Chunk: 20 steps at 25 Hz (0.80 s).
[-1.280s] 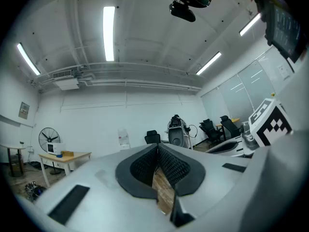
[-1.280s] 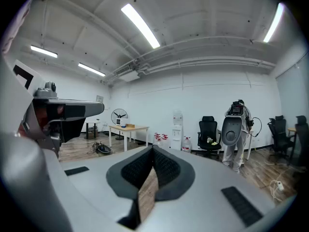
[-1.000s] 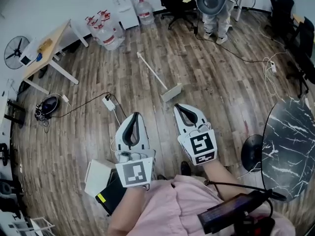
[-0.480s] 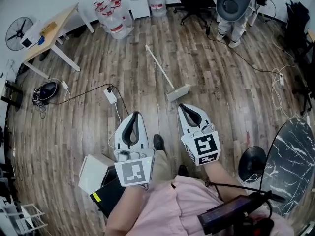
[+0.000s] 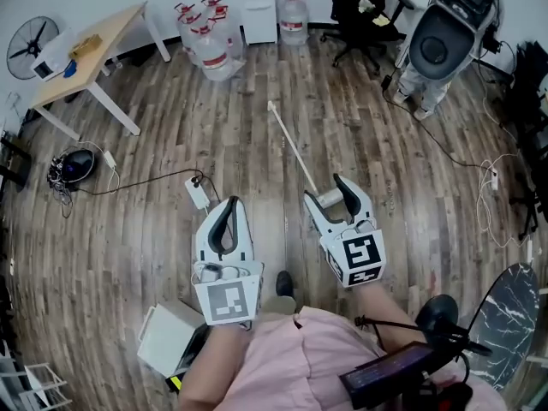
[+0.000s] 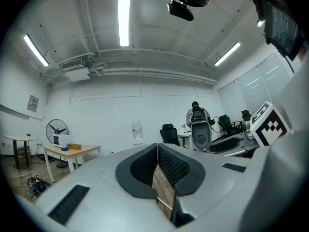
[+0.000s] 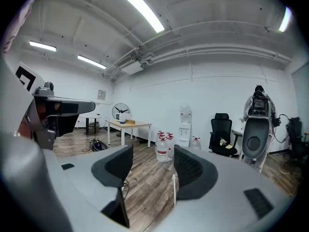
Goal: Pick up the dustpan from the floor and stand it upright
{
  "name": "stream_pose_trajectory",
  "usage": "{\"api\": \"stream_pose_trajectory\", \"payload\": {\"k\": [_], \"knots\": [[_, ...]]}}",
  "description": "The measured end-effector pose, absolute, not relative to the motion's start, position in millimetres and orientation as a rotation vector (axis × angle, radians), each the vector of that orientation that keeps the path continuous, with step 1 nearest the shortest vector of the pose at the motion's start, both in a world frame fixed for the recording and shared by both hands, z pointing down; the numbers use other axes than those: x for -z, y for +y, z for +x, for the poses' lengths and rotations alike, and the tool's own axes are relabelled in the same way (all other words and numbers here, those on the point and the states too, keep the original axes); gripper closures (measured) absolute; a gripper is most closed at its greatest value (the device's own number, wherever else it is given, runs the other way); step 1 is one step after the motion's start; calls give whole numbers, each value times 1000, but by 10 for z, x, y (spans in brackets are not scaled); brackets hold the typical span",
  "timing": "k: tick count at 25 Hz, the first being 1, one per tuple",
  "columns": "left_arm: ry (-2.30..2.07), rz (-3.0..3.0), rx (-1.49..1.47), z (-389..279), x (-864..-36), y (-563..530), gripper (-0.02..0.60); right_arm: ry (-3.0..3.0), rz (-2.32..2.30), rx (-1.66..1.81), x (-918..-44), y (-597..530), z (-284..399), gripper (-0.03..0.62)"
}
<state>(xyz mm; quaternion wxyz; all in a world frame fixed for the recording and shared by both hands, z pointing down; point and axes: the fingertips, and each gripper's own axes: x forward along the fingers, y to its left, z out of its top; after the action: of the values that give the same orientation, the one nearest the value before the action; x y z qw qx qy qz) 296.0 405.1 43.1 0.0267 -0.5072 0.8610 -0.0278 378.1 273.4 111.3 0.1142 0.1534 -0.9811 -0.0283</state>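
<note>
Currently the dustpan point(image 5: 294, 148) lies flat on the floor point(image 5: 171, 127), not gripped. The right claw point(image 5: 330, 197) hovers at its pan end, jaws apart. The left claw point(image 5: 229, 208) is closed and empty. Pickup and standing upright remain to be done.

Tongs point(image 7: 153, 151) apart, dustpan handle point(image 7: 174, 190) between

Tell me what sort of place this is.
Probably an office or lab workroom: a desk, a black office chair, and a water cooler with spare water jugs along the wall.
</note>
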Motion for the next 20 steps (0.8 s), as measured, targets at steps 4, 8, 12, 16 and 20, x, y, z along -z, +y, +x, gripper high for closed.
{"api": "stream_pose_trajectory", "payload": {"k": [4, 8, 12, 16, 20], "knots": [[2644, -1555, 100, 2398, -369, 3906, 568, -2884, 468, 95, -1042, 2530, 3250, 330], [2664, -1549, 111, 1979, -418, 3774, 568, -2884, 480, 105, -1022, 2350, 2896, 335], [2683, -1553, 122, 1657, -521, 3609, 568, -2857, 477, 97, -1140, 2162, 2636, 338], [2700, -1565, 135, 1336, -662, 3385, 568, -2832, 465, 75, -1291, 1926, 2316, 339], [2726, -1571, 154, 898, -881, 3064, 568, -2822, 459, 70, -1485, 1528, 1842, 341]]}}
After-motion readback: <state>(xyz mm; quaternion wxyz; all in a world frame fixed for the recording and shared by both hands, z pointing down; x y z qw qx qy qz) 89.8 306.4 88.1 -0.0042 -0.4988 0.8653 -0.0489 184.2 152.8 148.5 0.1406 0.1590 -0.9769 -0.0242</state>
